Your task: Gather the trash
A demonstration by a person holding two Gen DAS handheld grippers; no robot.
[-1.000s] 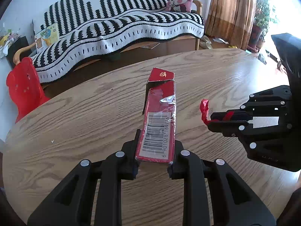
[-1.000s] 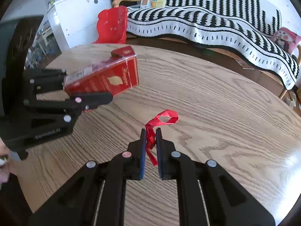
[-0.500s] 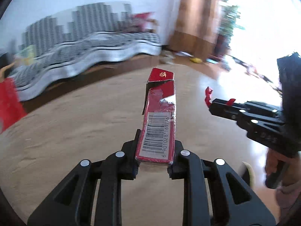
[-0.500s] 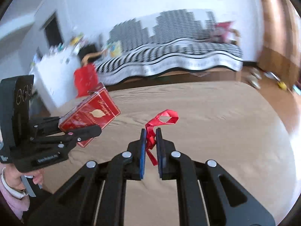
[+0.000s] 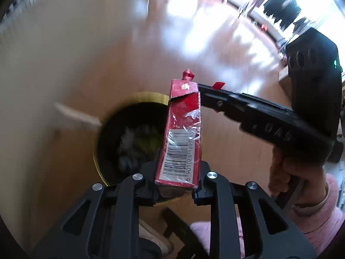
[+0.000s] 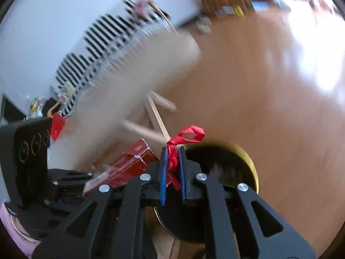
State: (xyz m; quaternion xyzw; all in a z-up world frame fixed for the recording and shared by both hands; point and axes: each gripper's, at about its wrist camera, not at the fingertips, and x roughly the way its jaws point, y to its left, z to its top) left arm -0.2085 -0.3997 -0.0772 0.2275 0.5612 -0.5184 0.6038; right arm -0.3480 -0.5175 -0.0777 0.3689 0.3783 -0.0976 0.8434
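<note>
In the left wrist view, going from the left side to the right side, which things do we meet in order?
Trash bin with gold rim → red carton held in the left gripper → right gripper, reaching in from the right → the person's right hand in a pink sleeve.

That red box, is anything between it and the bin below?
Nothing visible. The red box, held in the left gripper, hangs over the open bin; only trash lies inside.
</note>
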